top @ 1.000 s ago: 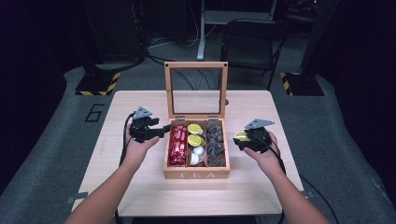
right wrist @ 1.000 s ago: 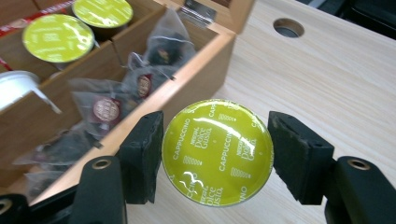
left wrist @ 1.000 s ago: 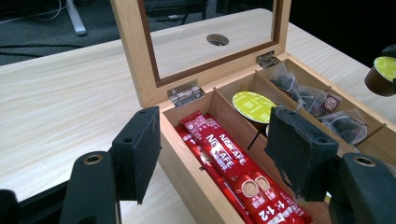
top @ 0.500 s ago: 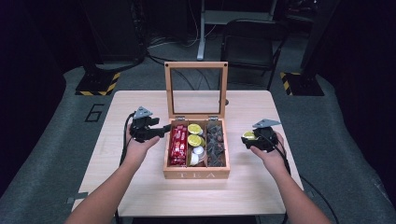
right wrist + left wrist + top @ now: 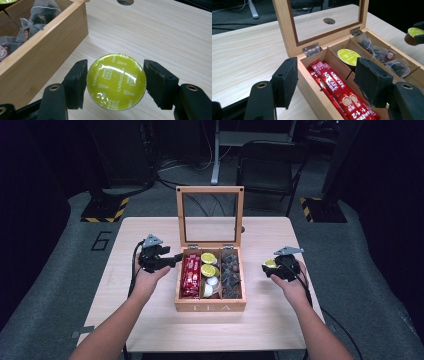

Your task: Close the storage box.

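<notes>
An open wooden tea box (image 5: 210,307) stands mid-table with its glass lid (image 5: 210,191) upright. It holds red coffee sachets (image 5: 191,275) on the left, green capsules (image 5: 208,258) in the middle and tea bags (image 5: 230,272) on the right. My right gripper (image 5: 269,267) hovers just right of the box, shut on a green cappuccino capsule (image 5: 116,81), foil top facing up, low over the table. My left gripper (image 5: 172,260) sits at the box's left wall, open; its jaws straddle that wall above the sachets (image 5: 332,82) and grip nothing.
The box's right wall (image 5: 45,47) is close to the held capsule. A round cable hole (image 5: 125,2) lies in the tabletop (image 5: 150,232) behind the box. A chair (image 5: 265,162) and stands are on the floor beyond the far edge.
My right gripper has carried the green capsule a little to the right and lower, away from the box. The left gripper has stayed where it was.
</notes>
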Demonstrator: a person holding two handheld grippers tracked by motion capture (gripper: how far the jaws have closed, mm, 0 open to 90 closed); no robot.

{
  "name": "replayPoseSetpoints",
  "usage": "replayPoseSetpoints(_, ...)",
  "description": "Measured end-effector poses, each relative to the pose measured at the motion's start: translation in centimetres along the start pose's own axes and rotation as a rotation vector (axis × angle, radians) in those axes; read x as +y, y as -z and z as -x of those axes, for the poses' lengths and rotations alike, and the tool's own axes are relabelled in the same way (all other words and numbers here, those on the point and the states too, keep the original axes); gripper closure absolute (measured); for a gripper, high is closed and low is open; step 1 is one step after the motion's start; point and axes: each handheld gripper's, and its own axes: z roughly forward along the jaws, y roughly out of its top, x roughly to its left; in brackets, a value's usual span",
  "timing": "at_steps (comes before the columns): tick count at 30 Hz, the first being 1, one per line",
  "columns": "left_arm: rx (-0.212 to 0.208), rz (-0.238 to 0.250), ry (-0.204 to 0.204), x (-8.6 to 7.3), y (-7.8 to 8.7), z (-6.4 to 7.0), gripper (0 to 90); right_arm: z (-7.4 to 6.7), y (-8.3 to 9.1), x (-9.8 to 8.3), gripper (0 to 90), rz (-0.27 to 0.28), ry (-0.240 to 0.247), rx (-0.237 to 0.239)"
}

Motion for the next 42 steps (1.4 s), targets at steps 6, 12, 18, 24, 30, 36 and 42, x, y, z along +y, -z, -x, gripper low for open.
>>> replayPoseSetpoints(6,0.001,0.000,-0.001,-0.1,0.0,0.0,35.0,0.4,-0.3,-0.5,37.4,-0.004,-0.035,-0.013)
replayPoseSetpoints(12,0.006,-0.001,-0.002,-0.2,0.0,-0.2,35.0,1.1,-0.6,-1.1,37.4,-0.022,-0.057,-0.017)
replayPoseSetpoints(18,0.005,-0.002,-0.001,-0.3,-0.1,-0.1,35.0,1.8,-1.0,-2.0,37.4,-0.035,-0.078,-0.033)
replayPoseSetpoints(24,0.005,-0.006,-0.004,-0.3,-0.1,-0.1,35.0,2.3,-1.2,-2.7,37.4,-0.047,-0.121,-0.058)
replayPoseSetpoints(30,0.007,-0.004,-0.003,-0.3,-0.2,-0.1,35.0,2.8,-1.3,-3.3,37.3,-0.064,-0.137,-0.076)
replayPoseSetpoints(36,0.006,-0.005,-0.003,-0.4,-0.2,-0.1,35.1,2.9,-1.6,-3.7,37.2,-0.078,-0.149,-0.083)
replayPoseSetpoints(42,0.003,-0.014,-0.001,-0.5,-0.2,-0.1,35.0,3.1,-1.9,-4.3,33.8,-0.099,-0.159,-0.068)
